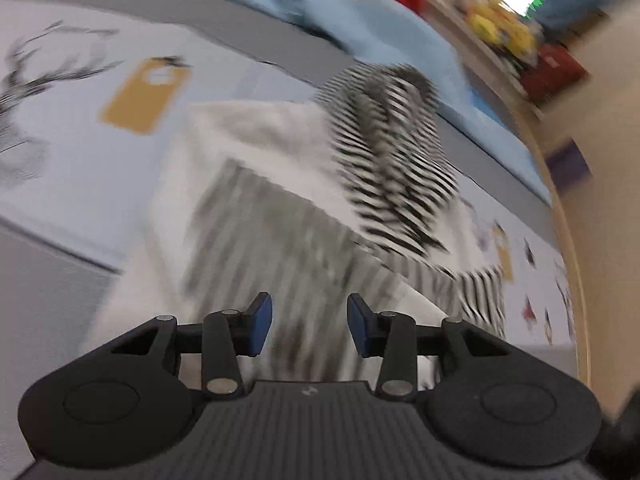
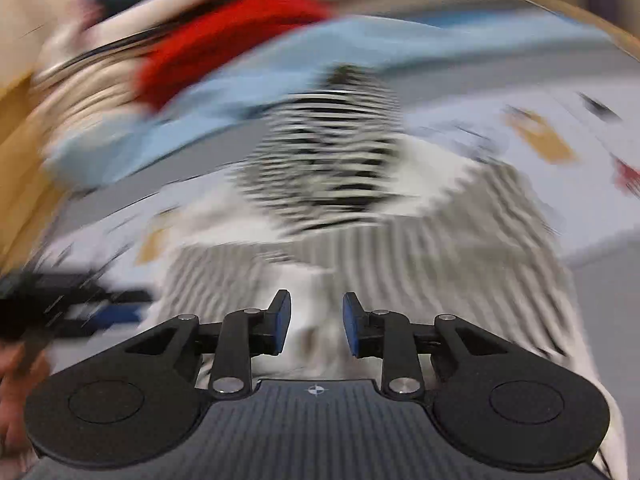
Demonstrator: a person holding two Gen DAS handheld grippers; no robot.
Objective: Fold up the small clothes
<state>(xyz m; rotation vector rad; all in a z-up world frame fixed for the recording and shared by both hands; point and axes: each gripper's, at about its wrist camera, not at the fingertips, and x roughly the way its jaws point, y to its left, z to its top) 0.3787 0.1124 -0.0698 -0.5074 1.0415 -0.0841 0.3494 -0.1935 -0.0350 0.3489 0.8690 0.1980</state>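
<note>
Both black grippers, left (image 1: pixel 310 326) and right (image 2: pixel 316 324), hover with blue-padded fingers parted, holding nothing, above the blurred white, grey-striped small garment (image 1: pixel 280 248) on the patterned tablecloth (image 1: pixel 80 152).

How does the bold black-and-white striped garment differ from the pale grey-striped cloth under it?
The bold black-and-white striped garment is bunched into a heap with dark, high-contrast stripes; the pale grey-striped cloth lies spread flatter, with faint stripes, and covers more area. Both are striped and lie ahead of the open left tongs and right tongs.
</note>
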